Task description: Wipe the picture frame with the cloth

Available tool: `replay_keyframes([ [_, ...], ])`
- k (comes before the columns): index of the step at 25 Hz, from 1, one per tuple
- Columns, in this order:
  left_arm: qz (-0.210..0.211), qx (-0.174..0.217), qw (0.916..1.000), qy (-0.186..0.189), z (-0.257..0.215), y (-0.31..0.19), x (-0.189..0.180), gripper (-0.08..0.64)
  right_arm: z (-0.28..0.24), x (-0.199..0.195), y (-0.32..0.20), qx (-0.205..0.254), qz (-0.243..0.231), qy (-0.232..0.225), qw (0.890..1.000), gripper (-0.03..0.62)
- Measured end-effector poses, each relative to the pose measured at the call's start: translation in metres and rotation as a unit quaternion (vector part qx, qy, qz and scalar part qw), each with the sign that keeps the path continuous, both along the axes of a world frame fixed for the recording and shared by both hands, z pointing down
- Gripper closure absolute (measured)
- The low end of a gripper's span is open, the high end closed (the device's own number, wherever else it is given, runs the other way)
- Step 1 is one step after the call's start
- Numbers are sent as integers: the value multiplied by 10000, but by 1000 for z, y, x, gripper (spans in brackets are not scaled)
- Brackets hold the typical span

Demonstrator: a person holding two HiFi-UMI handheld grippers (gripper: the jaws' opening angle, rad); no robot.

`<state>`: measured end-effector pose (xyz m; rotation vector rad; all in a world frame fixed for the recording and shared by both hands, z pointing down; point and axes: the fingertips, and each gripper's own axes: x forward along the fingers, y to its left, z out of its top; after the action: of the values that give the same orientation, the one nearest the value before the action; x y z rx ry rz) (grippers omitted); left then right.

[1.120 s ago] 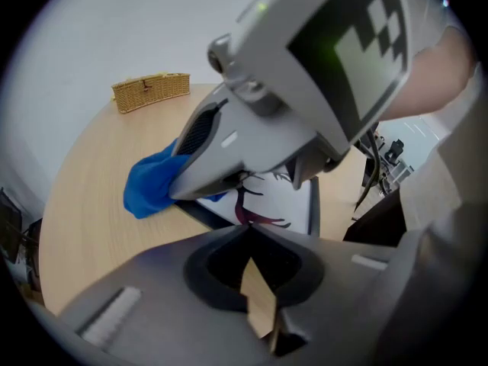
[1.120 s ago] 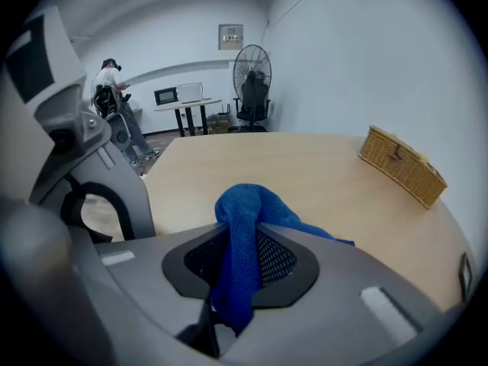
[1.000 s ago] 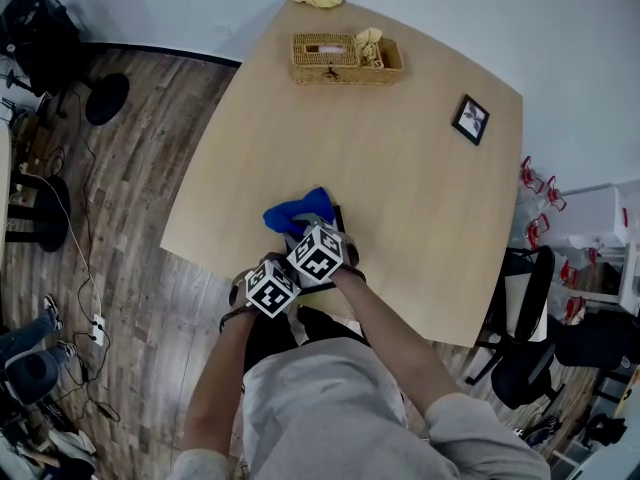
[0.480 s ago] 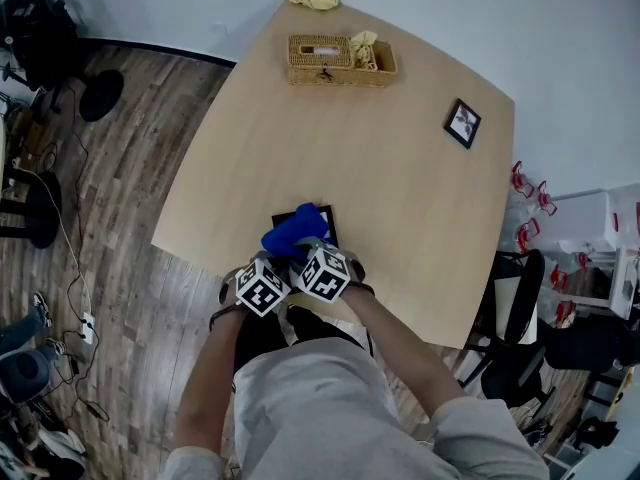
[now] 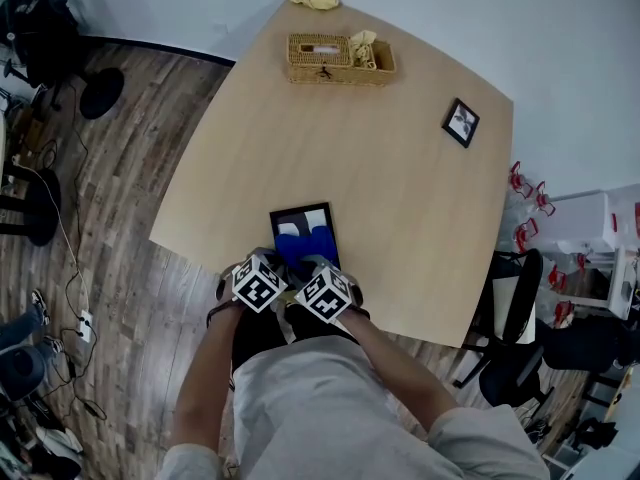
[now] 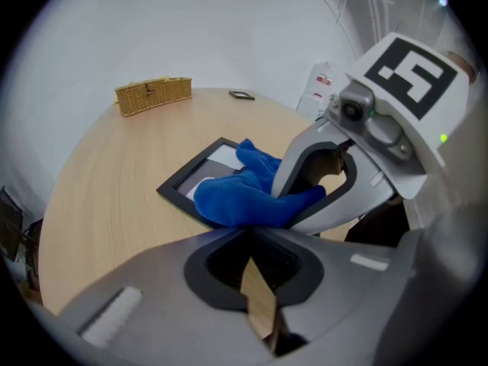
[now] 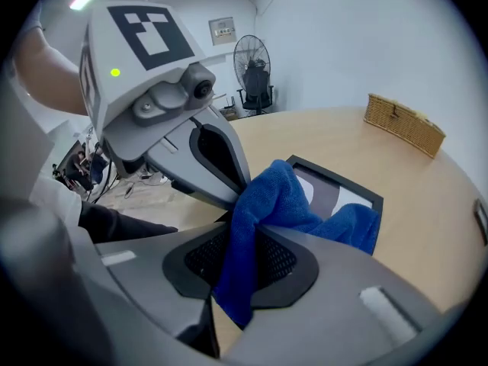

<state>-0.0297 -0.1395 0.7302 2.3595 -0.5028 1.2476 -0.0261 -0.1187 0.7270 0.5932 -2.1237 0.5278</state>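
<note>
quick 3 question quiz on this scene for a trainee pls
1. True or false: the blue cloth lies on the picture frame.
2. Whose jaws clamp the cloth? A left, B right, C neither.
3. Fill in: the wicker basket stands near the table's ___ edge, seen from the person.

Key: 1 true. 2 B, the right gripper. 3 far.
</note>
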Motion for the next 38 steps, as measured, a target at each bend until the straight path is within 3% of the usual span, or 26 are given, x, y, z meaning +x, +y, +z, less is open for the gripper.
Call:
replay_keyframes([
  [6, -63, -70, 9999, 67, -1, -1, 1, 508, 0, 0, 26, -98, -387, 82, 9992, 523],
  [12, -33, -56, 10000, 6, -2, 1, 3, 508, 0, -5, 45, 251, -1161, 376, 9922, 523],
  [21, 58, -2, 9999, -114, -2, 4, 5, 508, -10, 2, 77, 101, -1958, -71, 9806, 525],
  [38, 104, 116, 9997, -172, -3, 6, 6, 508, -5, 80, 73, 10, -1364, 98, 9906, 529],
])
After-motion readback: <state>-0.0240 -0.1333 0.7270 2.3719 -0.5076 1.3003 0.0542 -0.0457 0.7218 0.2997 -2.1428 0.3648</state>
